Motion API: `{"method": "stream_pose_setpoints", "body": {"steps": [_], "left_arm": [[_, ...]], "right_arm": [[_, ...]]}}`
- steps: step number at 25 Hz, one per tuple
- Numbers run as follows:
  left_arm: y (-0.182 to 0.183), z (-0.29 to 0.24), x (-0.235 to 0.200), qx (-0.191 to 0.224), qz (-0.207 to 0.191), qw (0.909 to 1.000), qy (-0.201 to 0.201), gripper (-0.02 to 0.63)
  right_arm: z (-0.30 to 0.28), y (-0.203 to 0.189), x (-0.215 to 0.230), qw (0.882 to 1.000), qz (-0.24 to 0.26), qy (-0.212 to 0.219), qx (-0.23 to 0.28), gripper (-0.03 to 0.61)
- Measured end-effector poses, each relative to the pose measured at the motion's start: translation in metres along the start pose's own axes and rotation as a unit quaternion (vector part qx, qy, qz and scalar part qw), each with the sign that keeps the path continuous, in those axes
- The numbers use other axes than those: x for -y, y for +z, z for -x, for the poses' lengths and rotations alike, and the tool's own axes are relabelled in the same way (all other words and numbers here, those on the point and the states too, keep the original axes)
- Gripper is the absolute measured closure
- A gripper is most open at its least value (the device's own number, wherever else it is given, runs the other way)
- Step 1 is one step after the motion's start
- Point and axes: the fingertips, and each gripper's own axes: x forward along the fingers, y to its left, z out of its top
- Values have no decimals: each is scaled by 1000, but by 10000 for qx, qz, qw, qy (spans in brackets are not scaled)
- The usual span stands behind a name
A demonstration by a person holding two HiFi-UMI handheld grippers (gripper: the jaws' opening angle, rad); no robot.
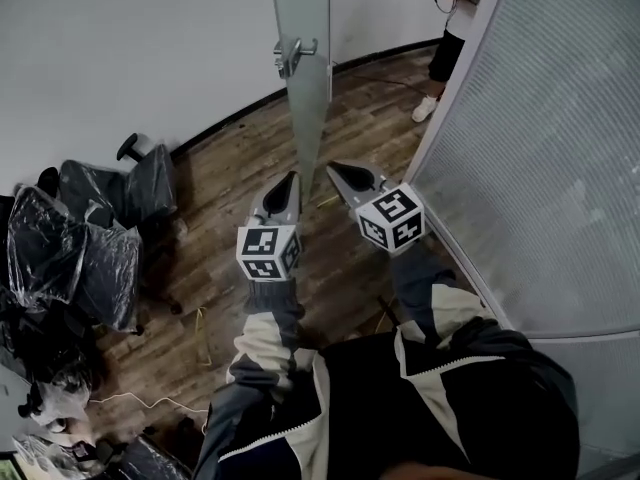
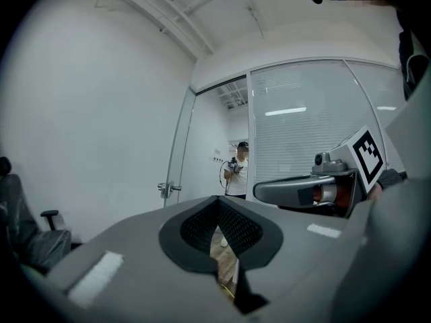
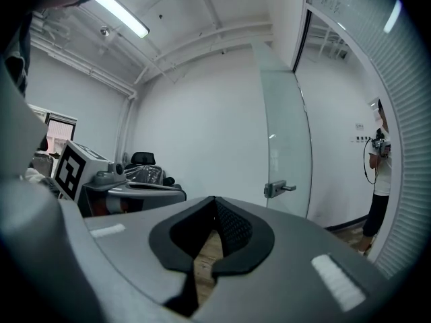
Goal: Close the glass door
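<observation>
Straight ahead of both grippers, the glass door [image 1: 305, 78] stands swung open. It is upright, its long axis vertical, and in the head view it shows almost edge-on, with its lower end dropping toward the gap between the two grippers. The handle [image 1: 293, 54] sits on the edge facing the person, well apart from either gripper. The doorway and the frosted wall [image 1: 540, 148] lie to the right.

The left gripper [image 1: 291, 181] looks nearly along the door's edge, with the handle a little left of its line. The right gripper [image 1: 336, 170] sees more of the pane's broad face, with the handle just right of its line. Neither is clearly nearer, and the coming move looks like a reach forward to the handle edge.

The fingers [image 2: 217, 207] of the left gripper are pressed together and hold nothing. The fingers [image 3: 214, 207] of the right gripper are likewise closed tip to tip, empty, touching nothing.
</observation>
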Motion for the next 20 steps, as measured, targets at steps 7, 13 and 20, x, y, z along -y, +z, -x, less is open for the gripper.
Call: {"method": "stream_pose_setpoints", "body": {"steps": [7, 13, 20], "left_arm": [[6, -46, -68, 71, -98, 9985, -530, 603], [27, -66, -143, 14, -148, 9963, -849, 603], [34, -88, -207, -17, -128, 9952, -975, 603]], "right_arm": [[-73, 4, 18, 9985, -35, -552, 8, 575], [-142, 29, 18, 9952, -119, -970, 56, 575], [-204, 34, 23, 9931, -92, -1167, -45, 575]]}}
